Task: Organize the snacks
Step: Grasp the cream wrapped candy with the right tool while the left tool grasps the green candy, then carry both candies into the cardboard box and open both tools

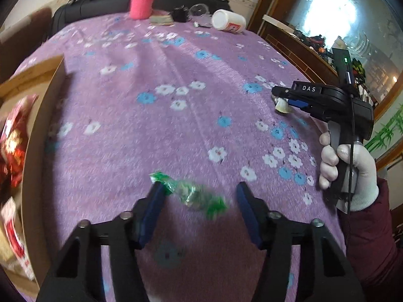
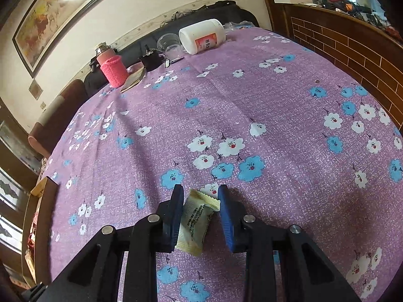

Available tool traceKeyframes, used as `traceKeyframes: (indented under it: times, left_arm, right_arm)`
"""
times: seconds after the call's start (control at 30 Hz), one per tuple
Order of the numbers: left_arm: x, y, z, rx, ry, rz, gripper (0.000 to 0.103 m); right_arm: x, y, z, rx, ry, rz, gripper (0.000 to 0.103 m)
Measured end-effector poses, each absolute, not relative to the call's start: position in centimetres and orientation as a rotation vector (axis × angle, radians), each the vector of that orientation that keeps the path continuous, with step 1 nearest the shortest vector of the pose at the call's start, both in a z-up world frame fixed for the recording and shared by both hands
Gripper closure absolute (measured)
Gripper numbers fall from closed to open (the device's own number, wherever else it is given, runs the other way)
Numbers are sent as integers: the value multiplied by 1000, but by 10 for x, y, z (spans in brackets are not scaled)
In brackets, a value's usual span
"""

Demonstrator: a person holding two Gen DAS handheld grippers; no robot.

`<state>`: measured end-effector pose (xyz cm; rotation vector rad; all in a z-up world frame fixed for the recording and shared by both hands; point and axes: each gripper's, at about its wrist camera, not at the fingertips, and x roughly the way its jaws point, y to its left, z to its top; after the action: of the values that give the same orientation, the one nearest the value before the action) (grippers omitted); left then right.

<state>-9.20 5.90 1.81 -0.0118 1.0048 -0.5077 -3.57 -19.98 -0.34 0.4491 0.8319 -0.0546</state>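
A green-wrapped candy (image 1: 191, 192) lies on the purple flowered cloth between the fingers of my left gripper (image 1: 200, 188), which is open; its left finger touches the wrapper's end. My right gripper (image 2: 200, 193) straddles a pale yellow snack packet (image 2: 195, 222); the left finger touches the packet, and a gap shows beside the right finger. In the left wrist view the right gripper (image 1: 279, 100) sits at the table's right side with the pale packet (image 1: 282, 105) at its tips.
A cardboard box (image 1: 37, 130) with red snack packets (image 1: 12, 138) stands at the table's left edge. At the far end are a pink-sleeved bottle (image 1: 141, 0), a tipped white jar (image 1: 228, 20), a clear cup (image 2: 169, 42) and small items. A wooden cabinet (image 2: 352, 47) stands on the right.
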Motion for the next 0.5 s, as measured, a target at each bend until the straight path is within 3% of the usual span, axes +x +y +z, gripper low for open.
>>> traceKeyframes:
  times: [0.03,0.5]
  left_arm:
    - [-90,56,17,-2,1005,-526,80]
    - [-92,56,19,-5,972,-528,80]
  right_arm:
    - [-36,-200,-3,449,831,-54,74]
    - [-43,-197,3,425,788,-55,74]
